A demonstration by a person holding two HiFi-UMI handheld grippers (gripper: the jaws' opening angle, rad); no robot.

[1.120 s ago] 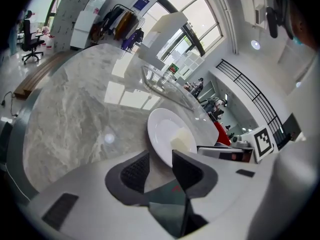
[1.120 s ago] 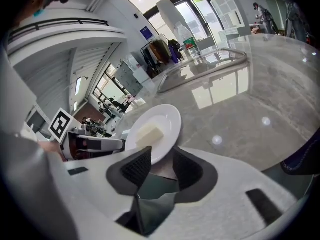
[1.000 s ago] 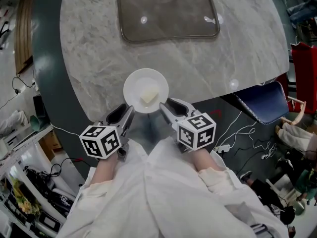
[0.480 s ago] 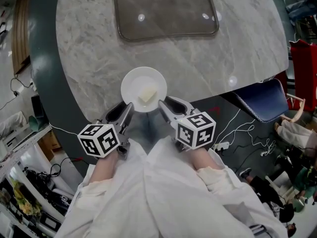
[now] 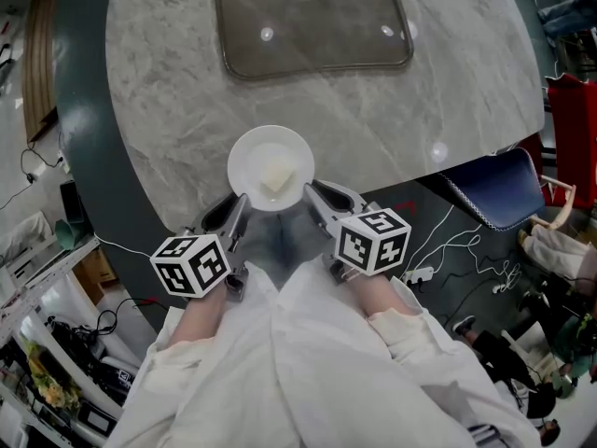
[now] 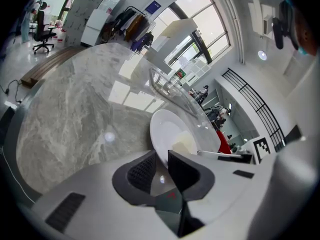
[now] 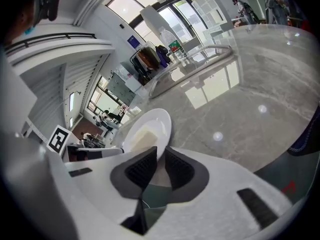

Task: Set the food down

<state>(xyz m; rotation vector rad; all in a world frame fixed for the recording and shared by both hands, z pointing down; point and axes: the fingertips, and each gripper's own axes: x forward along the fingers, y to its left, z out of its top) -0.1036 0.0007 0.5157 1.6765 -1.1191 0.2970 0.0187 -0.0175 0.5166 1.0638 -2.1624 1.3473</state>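
A white plate [image 5: 244, 161] with a pale chunk of food [image 5: 278, 177] rests on the marble table [image 5: 168, 91] near its front edge. My left gripper [image 5: 237, 207] is at the plate's near-left rim and my right gripper [image 5: 313, 196] at its near-right rim. In the left gripper view the plate [image 6: 165, 131] and food [image 6: 184, 145] lie just past the left gripper [image 6: 161, 160], whose jaws are closing with the rim between them and a gap still showing. The right gripper view shows the same for the plate [image 7: 152, 121], the food [image 7: 141, 137] and the right gripper [image 7: 160, 158].
A clear brownish tray [image 5: 312, 21] lies at the far side of the table. The table's curved front edge runs just under the plate. A blue chair [image 5: 494, 189] and cables [image 5: 466, 250] are on the floor to the right.
The plate stays where it was on the table. Both grippers remain at its near rim; the right gripper's marker cube has shifted slightly to the right.
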